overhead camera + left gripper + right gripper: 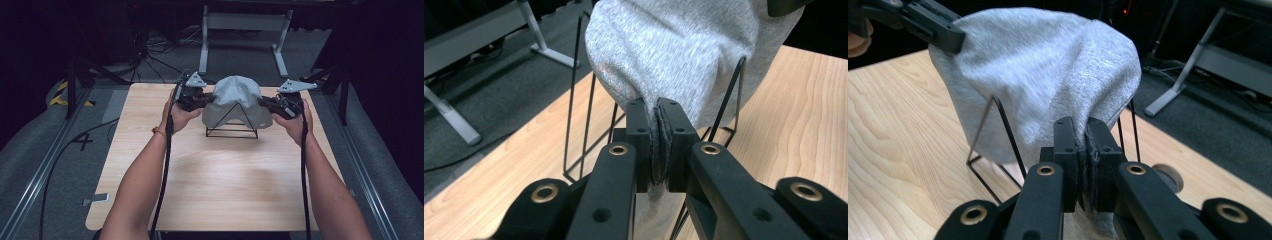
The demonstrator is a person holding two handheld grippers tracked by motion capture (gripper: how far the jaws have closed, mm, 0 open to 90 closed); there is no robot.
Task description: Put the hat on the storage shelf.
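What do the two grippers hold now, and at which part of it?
Both hold the grey knit hat draped over the black wire stand. The left gripper and the right gripper each pinch its lower edge, on opposite sides.

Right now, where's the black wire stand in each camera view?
High view: wire stand at table centre, under the grey hat.
Left gripper view: stand left of the jaws, beneath the hat.
Right gripper view: stand lower left, under the hat.
Shared landmark: the hat.
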